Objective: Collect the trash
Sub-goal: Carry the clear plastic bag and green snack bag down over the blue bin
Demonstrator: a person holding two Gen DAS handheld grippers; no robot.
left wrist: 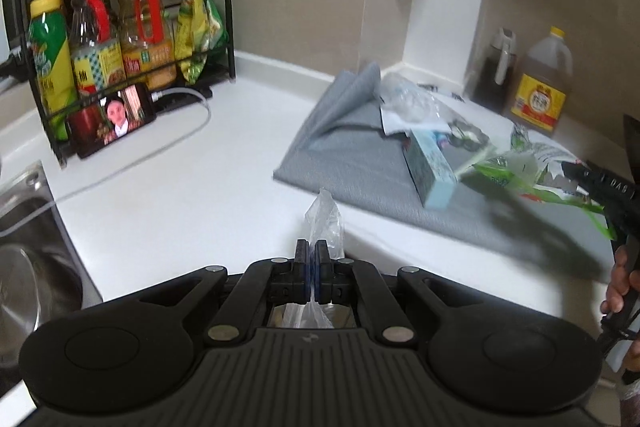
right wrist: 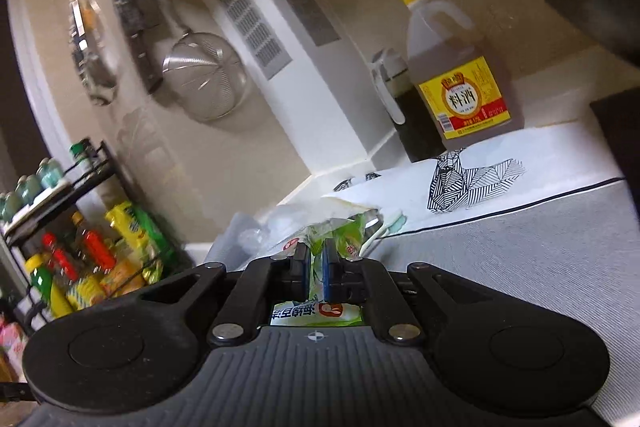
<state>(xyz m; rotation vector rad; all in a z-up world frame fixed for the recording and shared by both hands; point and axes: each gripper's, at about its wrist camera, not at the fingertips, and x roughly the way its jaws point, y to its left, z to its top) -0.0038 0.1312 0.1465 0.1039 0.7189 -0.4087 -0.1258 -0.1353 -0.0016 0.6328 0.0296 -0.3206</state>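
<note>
Green wrapper (right wrist: 320, 267) pinched in right gripper (right wrist: 316, 259), nearly level

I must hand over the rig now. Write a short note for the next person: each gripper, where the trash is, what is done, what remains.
Left gripper: shut on a clear thin plastic bag, above the white counter.
Right gripper: shut on a green and white plastic wrapper, lifted over the grey cloth mat.
Done: two pieces picked up.
Left: light blue cardboard box and crumpled clear plastic lie on the mat. No bin is in view.
</note>
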